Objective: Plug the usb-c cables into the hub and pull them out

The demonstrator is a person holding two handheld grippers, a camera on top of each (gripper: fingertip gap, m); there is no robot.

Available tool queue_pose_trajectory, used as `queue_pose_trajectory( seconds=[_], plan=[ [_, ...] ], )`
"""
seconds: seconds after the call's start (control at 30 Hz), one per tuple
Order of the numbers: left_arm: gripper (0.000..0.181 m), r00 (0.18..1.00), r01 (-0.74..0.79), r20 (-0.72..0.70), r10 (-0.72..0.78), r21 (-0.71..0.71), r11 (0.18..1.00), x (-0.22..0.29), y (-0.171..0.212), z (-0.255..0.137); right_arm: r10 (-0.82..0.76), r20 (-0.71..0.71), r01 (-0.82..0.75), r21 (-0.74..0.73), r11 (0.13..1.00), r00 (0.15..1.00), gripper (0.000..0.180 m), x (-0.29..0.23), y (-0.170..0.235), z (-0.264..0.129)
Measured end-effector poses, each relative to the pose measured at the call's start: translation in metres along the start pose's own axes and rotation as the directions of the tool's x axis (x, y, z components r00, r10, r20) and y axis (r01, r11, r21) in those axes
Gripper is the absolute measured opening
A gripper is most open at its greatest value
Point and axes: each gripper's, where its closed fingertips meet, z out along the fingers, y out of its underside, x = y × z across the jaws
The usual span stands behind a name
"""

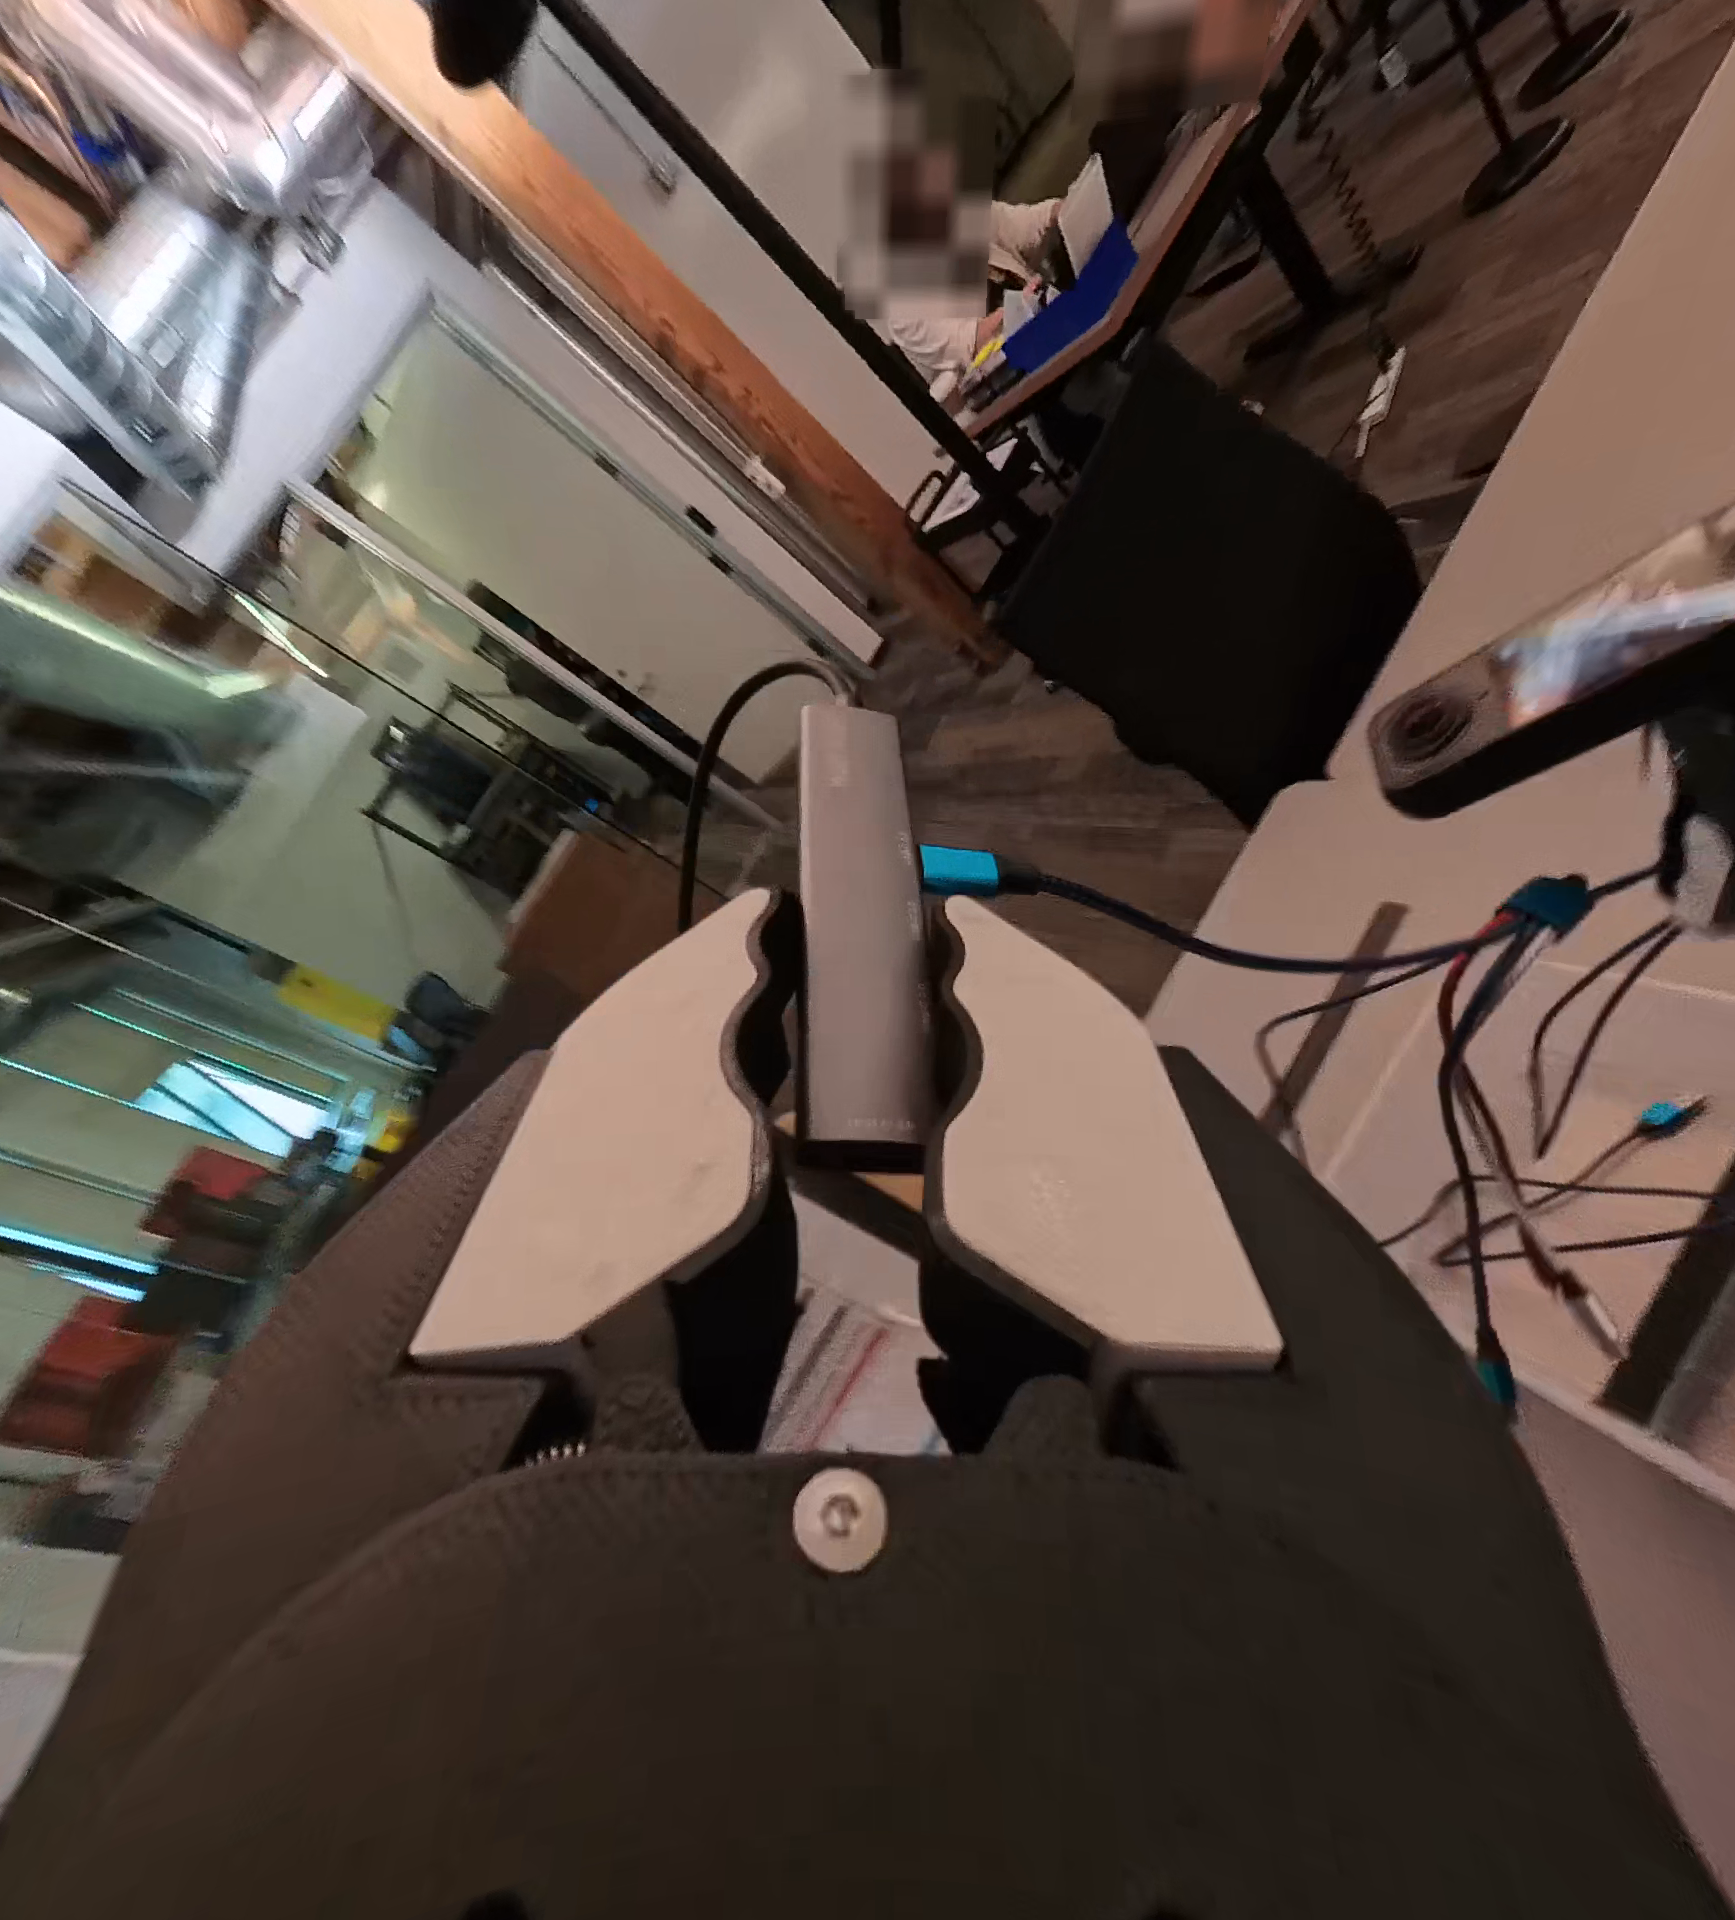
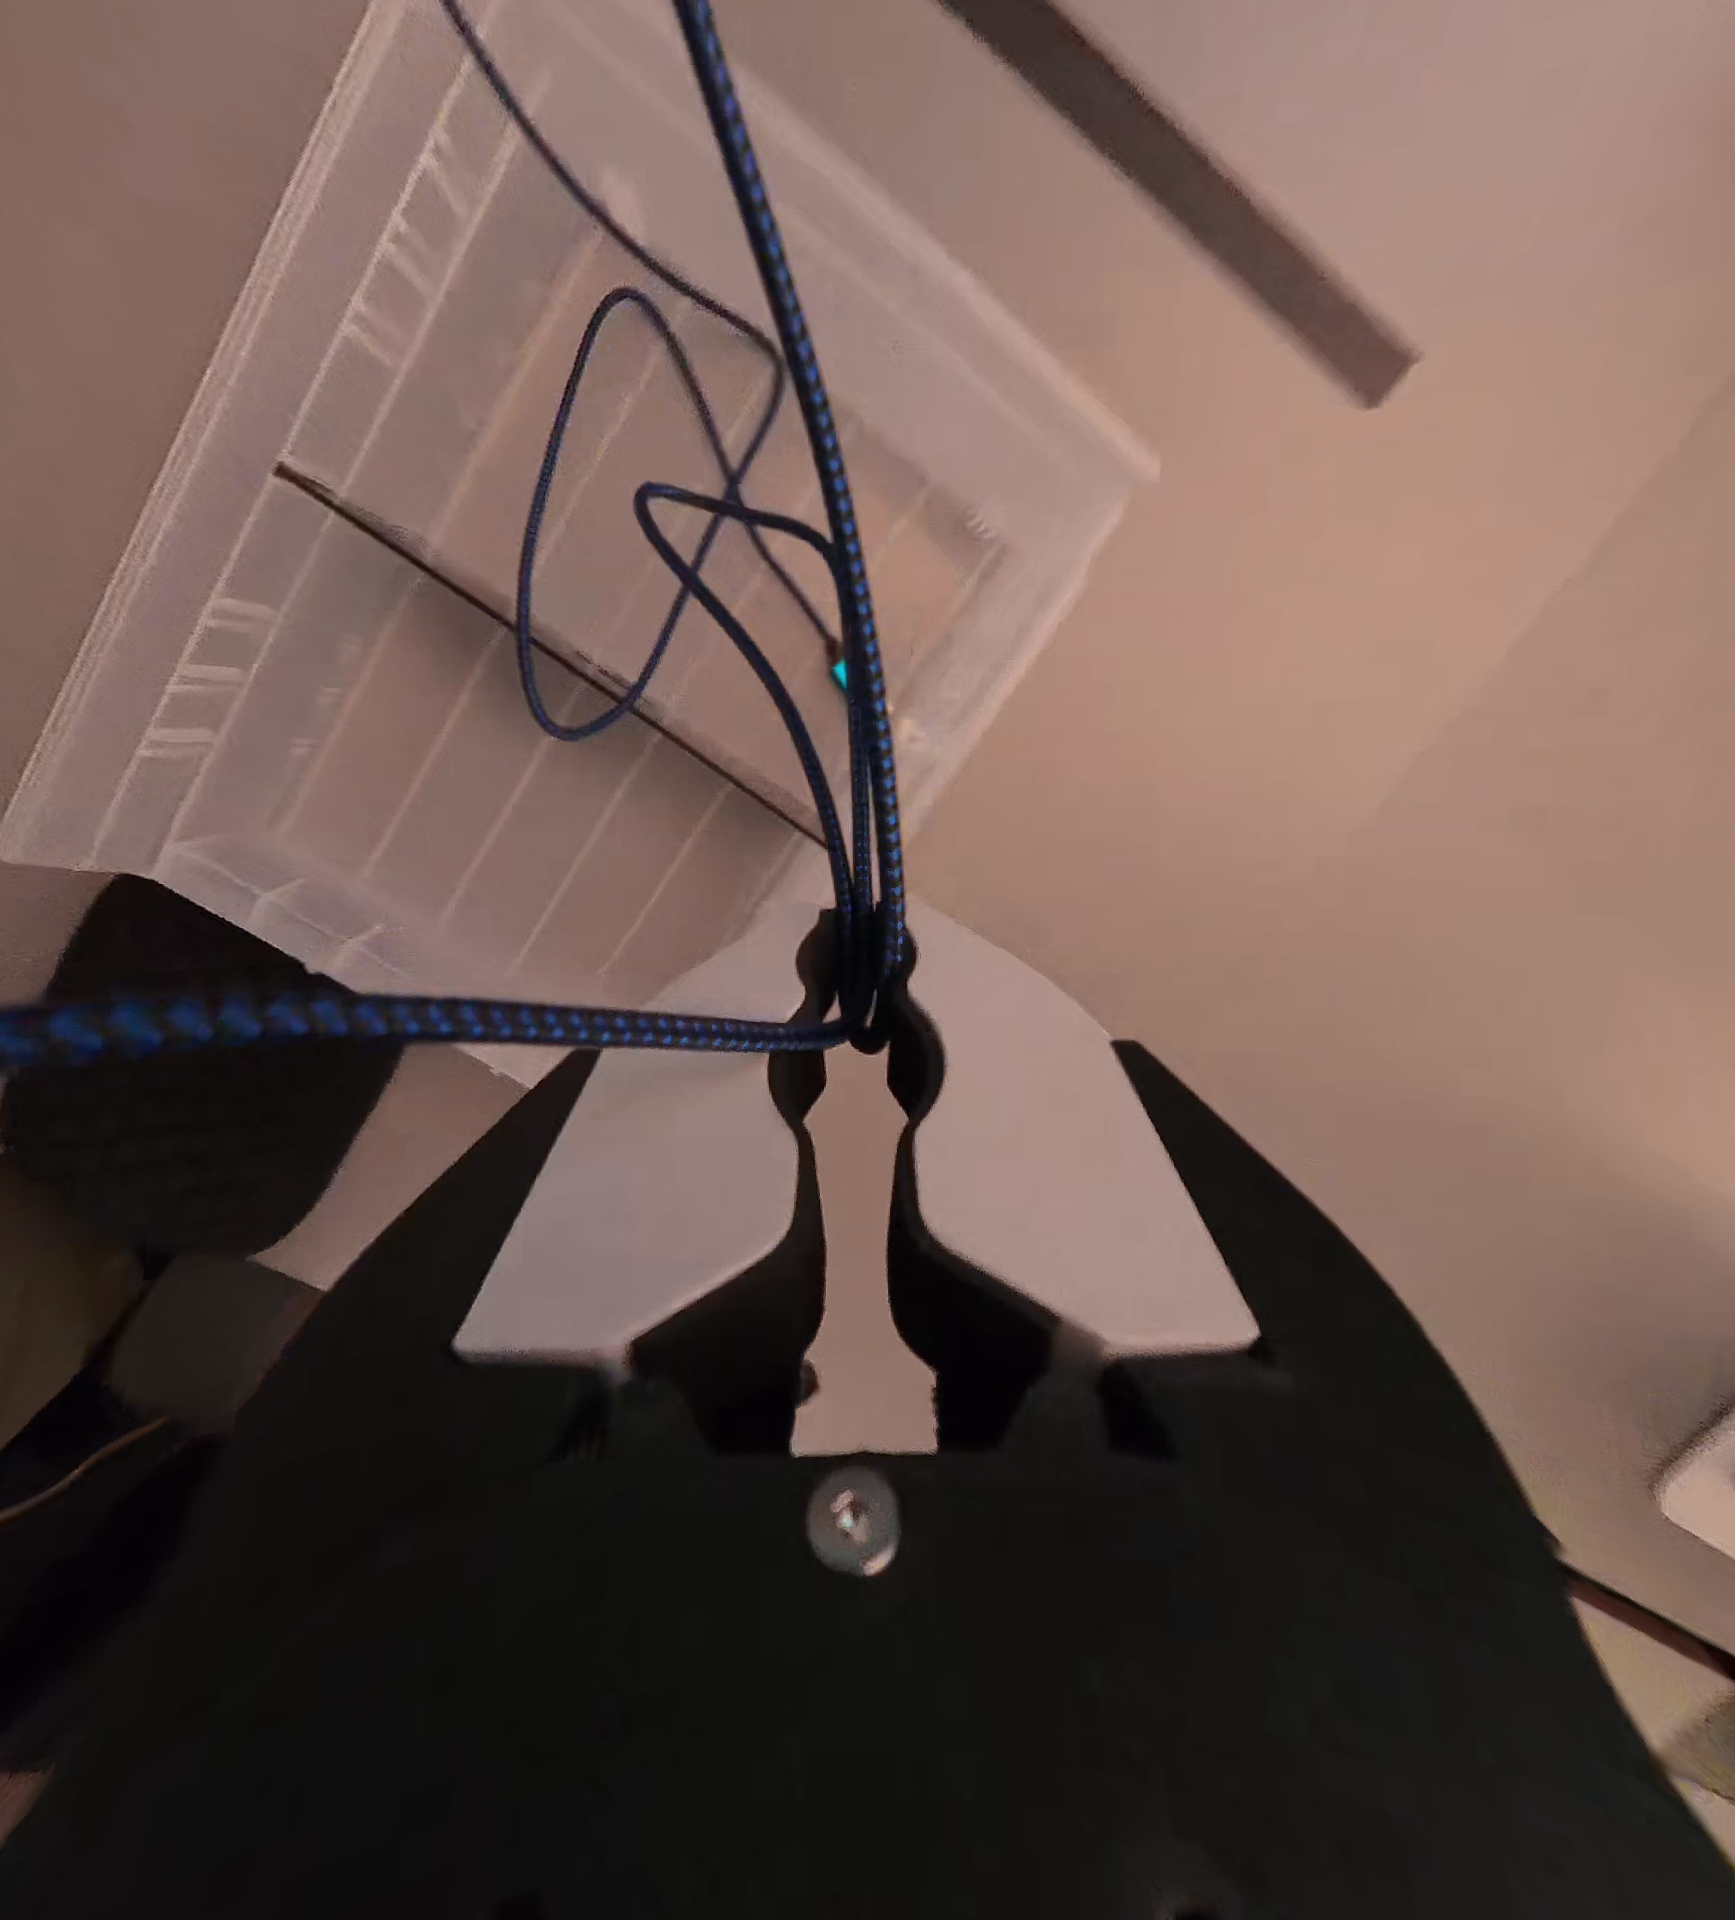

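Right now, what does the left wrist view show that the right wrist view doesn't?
Left wrist only: the left gripper clamped on the grey metal hub, with a turquoise USB-C plug seated in its side.

Right wrist only: the right gripper pinching strands of cable above a clear plastic bin.

Both: the blue-black braided cable.

My own fingers (image 1: 956, 997) cover the hub's (image 1: 858, 935) lower sides, and the thick braided cable (image 2: 219, 1023) runs off frame left.
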Motion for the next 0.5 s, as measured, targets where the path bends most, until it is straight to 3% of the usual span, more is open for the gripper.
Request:
queue_pose_trajectory(
  seconds=[0.2,0.3,0.5],
  plan=[
    [0.024,0.983,0.162,-0.07,-0.168,-0.084,0.983,0.032,0.066,0.056,0.084,0.226,-0.09,0.014,0.996,0.971,0.007,-0.014,-0.001,0.08],
    [0.024,0.983,0.163,-0.068,-0.17,-0.098,0.982,0.044,0.092,0.074,0.135,0.324,-0.164,0.062,0.985,0.936,0.012,-0.018,0.0,0.106],
    [0.024,0.991,0.109,-0.064,-0.118,-0.137,0.985,0.069,0.135,0.102,0.122,0.375,-0.237,0.278,0.931,0.919,0.042,-0.012,-0.006,0.108]
  ],
)
